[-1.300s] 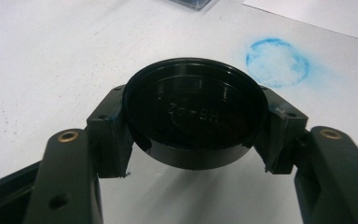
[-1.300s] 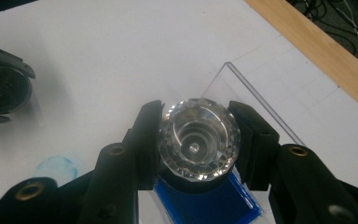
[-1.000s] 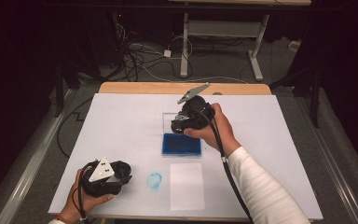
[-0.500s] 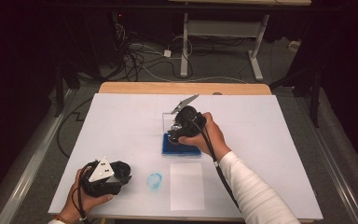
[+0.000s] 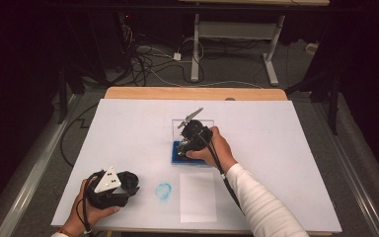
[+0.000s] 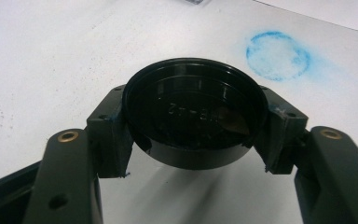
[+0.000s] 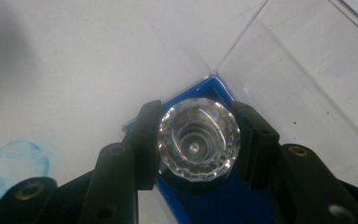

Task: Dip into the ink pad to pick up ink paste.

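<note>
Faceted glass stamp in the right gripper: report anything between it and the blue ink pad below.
Nothing visible stands between them. The faceted glass stamp, clamped in the right gripper, sits directly over the blue ink pad; the clear lid is hinged open behind it.

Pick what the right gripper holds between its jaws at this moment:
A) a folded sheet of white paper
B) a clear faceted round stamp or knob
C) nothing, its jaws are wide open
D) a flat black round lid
B: in the right gripper view, the right gripper is shut on a clear faceted round piece, directly over the blue pad of the open clear case. The black lid sits in the left gripper.
</note>
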A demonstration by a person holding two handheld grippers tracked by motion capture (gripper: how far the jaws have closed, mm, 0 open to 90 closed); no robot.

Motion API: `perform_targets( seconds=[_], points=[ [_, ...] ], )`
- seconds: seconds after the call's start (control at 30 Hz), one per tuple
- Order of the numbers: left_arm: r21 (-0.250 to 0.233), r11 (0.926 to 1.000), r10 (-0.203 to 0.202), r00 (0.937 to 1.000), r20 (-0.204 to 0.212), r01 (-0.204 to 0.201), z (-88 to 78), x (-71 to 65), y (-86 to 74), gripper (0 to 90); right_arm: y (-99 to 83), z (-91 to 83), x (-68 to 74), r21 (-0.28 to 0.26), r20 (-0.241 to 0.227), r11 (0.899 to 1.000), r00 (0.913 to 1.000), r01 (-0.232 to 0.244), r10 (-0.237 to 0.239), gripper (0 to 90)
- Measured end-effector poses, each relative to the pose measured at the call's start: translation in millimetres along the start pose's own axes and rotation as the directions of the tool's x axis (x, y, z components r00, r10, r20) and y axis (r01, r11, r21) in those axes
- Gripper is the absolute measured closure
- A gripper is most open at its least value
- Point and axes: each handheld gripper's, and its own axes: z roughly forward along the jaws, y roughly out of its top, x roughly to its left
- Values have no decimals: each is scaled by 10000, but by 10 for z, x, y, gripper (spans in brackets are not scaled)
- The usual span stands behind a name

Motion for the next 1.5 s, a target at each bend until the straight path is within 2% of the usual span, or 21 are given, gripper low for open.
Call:
perform_targets(
  seconds=[0.03, 0.07, 0.1, 0.13, 0.17, 0.2, 0.23, 0.27, 0.3, 0.33, 0.37, 0.4, 0.43, 0.63, 0.83, 1.03, 1.07, 1.13, 1.4, 1.5],
  points=[
    [-15, 10000, 6, 10000, -5, -6, 0, 0, 1, 363, -2, 7, -2, 29, 9, 10000, 10000, 8, -8, 576],
    [-195, 9994, -279, 9996, 31, 280, 12, -23, 0, 364, -5, 14, -6, 38, -30, 10000, 10000, -46, 46, 575],
    [-212, 9994, -278, 9996, 14, 279, 14, -27, 1, 363, -7, 22, -8, 63, 1, 10000, 10000, -38, 38, 575],
    [-22, 10000, 43, 10000, -34, -44, -1, -7, 4, 363, -7, 27, -13, 23, -30, 10000, 10000, -38, 38, 575],
    [-176, 9996, -237, 9997, 23, 237, 8, -27, 3, 363, -6, 27, -15, 15, -26, 10000, 10000, -22, 22, 575],
    [-22, 10000, 44, 10000, -20, -44, -1, -8, 5, 364, -5, 26, -13, 31, -11, 10000, 10000, 5, -5, 575],
    [-183, 9996, -206, 9998, 6, 206, 10, -27, 3, 364, -4, 22, -13, 45, 38, 10000, 10000, 32, -33, 575],
    [-194, 9995, -236, 9997, 33, 236, 12, -28, 2, 363, -4, 20, -17, 27, 94, 10000, 9999, 45, -45, 575],
    [-157, 9997, -206, 9998, 34, 207, 13, -25, 2, 363, -6, 19, -24, -2, 50, 10000, 10000, 32, -32, 575],
    [9, 10000, 37, 10000, 7, -37, 7, -8, 2, 363, -9, 24, -23, 38, 47, 10000, 10000, 34, -34, 575],
    [19, 10000, 50, 10000, 12, -50, 8, -10, 3, 363, -10, 28, -20, 4, 68, 10000, 10000, 47, -47, 575],
    [-152, 9996, -234, 9997, 72, 235, 22, -31, 1, 364, -9, 27, -15, 33, 89, 10000, 9999, 85, -86, 575],
    [-140, 9996, -242, 9997, 76, 243, 25, -34, 1, 364, -9, 29, -13, 45, 87, 10000, 9999, 76, -76, 576],
    [-72, 9998, -166, 9998, 112, 167, 39, -44, 6, 364, -52, 43, -40, -238, -15, 9996, 9999, -121, 121, 576],
    [-82, 9999, -100, 9999, 133, 101, 36, -56, 11, 363, -64, 46, -16, -302, 179, 9995, 9998, -52, 57, 575],
    [-157, 9998, -138, 9998, 114, 140, 24, -68, 11, 363, -88, 49, -47, -442, -40, 9984, 9994, -350, 349, 575],
    [-13, 9999, 113, 9999, 83, -113, 6, -50, 12, 363, -90, 48, -49, -442, -56, 9983, 9993, -374, 372, 575],
    [-10, 9999, 126, 9999, 64, -126, -2, -50, 10, 363, -92, 47, -56, -451, -85, 9981, 9991, -423, 420, 574],
    [3, 9999, 145, 9998, 100, -146, 6, -53, 9, 364, -83, 52, -14, -397, 154, 9989, 9996, -232, 238, 574],
    [18, 9998, 182, 9998, 122, -182, 3, -57, 12, 363, -99, 46, -54, -437, -95, 9982, 9991, -414, 410, 573]
  ],
)
